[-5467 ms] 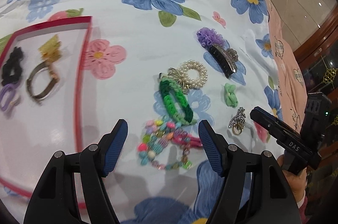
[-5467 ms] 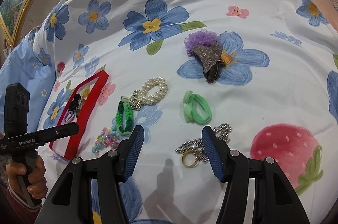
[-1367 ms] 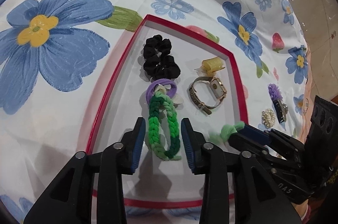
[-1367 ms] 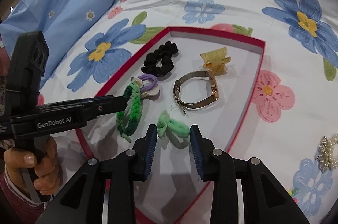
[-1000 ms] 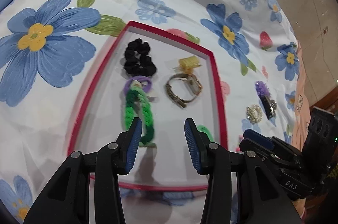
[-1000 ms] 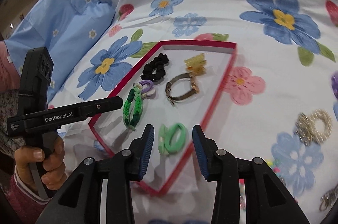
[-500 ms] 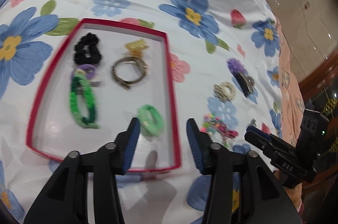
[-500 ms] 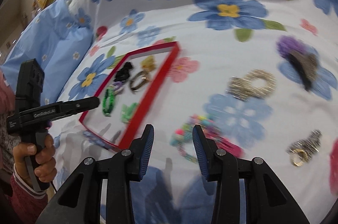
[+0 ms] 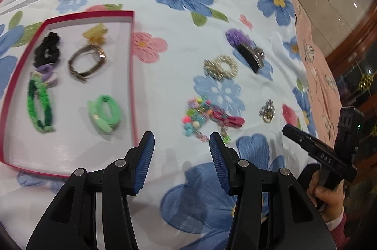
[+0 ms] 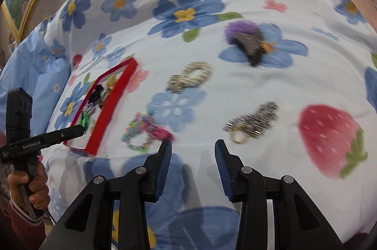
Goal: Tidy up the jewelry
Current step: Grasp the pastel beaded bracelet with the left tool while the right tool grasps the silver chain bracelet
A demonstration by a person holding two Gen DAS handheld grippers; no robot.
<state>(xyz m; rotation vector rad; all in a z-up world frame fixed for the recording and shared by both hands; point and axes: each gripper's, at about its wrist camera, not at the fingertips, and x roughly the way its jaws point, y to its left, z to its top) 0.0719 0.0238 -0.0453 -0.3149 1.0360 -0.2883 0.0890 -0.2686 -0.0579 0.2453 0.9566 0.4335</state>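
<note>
A red-rimmed tray (image 9: 132,66) lies on the floral sheet and holds a black scrunchie (image 9: 47,51), a yellow claw clip (image 9: 95,34), a watch (image 9: 86,65), a green braided bracelet (image 9: 40,106) and a light green hair tie (image 9: 106,113). Loose on the sheet to its right are a colourful bead bracelet (image 9: 200,116) (image 10: 139,132), a pearl bracelet (image 9: 220,67) (image 10: 190,76), a silver chain with a ring (image 9: 267,111) (image 10: 254,121) and a purple and black hair clip (image 9: 246,51) (image 10: 247,40). My left gripper (image 9: 181,146) is open and empty, near the bead bracelet. My right gripper (image 10: 192,152) is open and empty, between the bead bracelet and the chain.
The sheet is white with blue flowers and strawberries (image 10: 329,141). A light blue pillow (image 10: 30,71) lies at the far left and a pink cloth (image 9: 315,61) at the right edge. A hand (image 10: 28,186) holds each gripper's handle.
Both grippers have left the tray and swung right over the loose jewelry. The green braided bracelet and the light green hair tie stay in the tray.
</note>
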